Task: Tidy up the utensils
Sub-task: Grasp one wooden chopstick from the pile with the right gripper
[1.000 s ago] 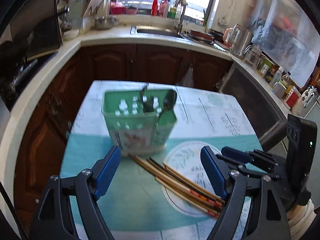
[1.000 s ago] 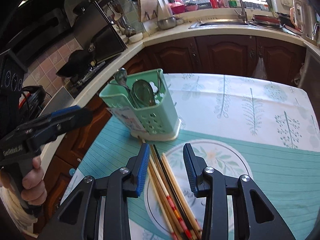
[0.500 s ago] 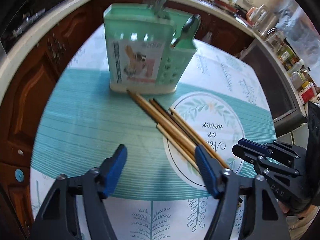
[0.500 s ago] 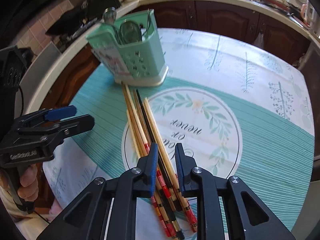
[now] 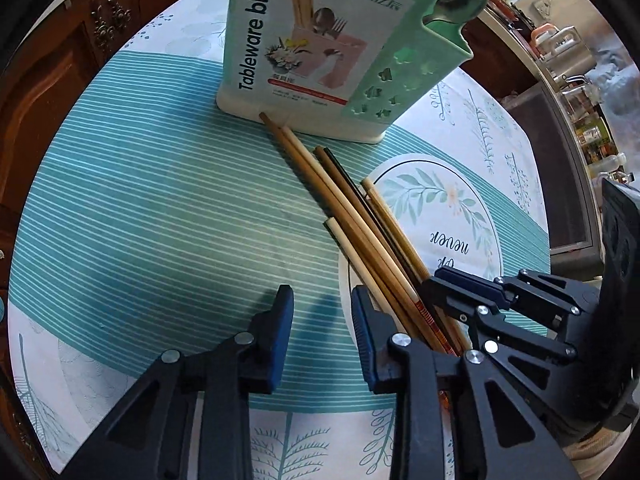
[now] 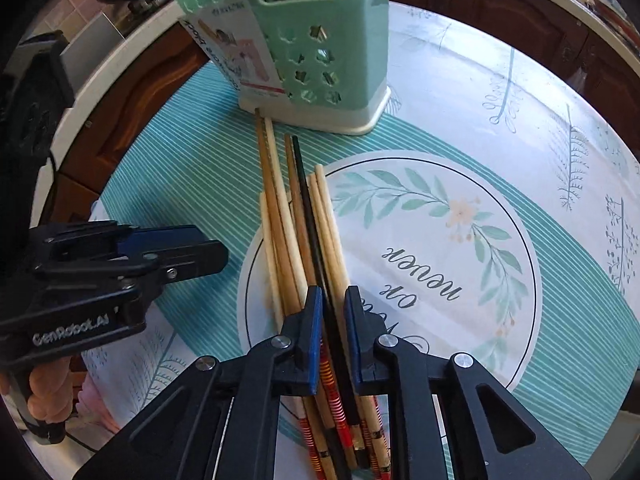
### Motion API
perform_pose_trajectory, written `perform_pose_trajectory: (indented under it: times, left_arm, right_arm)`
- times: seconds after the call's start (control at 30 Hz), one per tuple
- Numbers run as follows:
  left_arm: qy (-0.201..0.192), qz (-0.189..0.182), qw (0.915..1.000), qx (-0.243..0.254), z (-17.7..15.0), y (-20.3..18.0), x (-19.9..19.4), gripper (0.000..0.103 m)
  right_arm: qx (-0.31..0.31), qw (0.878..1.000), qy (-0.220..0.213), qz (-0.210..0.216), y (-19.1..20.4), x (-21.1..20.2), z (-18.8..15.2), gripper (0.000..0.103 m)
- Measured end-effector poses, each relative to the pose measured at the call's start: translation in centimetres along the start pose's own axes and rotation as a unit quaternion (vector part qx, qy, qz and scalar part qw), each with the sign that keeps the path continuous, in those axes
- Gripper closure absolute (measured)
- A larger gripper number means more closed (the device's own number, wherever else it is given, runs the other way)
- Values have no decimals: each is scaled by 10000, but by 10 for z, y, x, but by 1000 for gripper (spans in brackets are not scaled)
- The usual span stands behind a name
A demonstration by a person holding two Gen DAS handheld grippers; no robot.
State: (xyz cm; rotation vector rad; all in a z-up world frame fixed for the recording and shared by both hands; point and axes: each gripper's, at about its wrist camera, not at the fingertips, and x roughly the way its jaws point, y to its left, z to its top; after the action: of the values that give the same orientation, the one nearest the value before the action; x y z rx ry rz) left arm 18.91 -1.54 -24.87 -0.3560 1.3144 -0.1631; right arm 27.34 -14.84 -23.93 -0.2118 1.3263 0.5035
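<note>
The right tool (image 6: 333,312) is closing over the painted handle ends of a bundle of chopsticks (image 6: 298,220) lying on the tabletop (image 6: 460,92). Its blue pads are straddling the single black chopstick (image 6: 312,224) and perhaps a pale neighbour, with narrow gaps still showing on both sides, so no firm pinch is visible yet. The sticks are running straight away from this tool, long axis in line with its reach. Their bare tips are fanning out toward the mint-green utensil holder (image 6: 320,48), and the two longest are touching or nearly touching its white base. The right tool is therefore the nearer one and is sitting squarely over the bundle, pointing steeply down at the printed tablecloth.

The left tool (image 5: 322,320) is also narrowing its jaws, but only striped cloth is lying between its pads. The chopsticks are passing just outside its right-hand finger, slanting from there up toward the holder. It is tilted steeply down and hovering close to the cloth, beside the right tool. A hand (image 6: 48,388) is gripping its handle.

Metal spoons (image 5: 456,4) are already standing in the holder, so the chopsticks appear to be the items left to sort. Any lift will likely have to swing the far tips up over the holder's rim.
</note>
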Motion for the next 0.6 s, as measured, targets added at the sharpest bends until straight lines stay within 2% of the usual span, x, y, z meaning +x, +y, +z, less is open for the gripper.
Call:
perform_pose_trajectory:
  times: [0.33,0.6]
  left_arm:
    - [-62,-24,10000,46,10,-2,-3,75]
    - [23,198,9996,190,13,-10,1,75]
  right_arm:
    - [-173,9994,262,-145,-10,5,4,97]
    - [-180,9985,477,-179,-9,11,10,97]
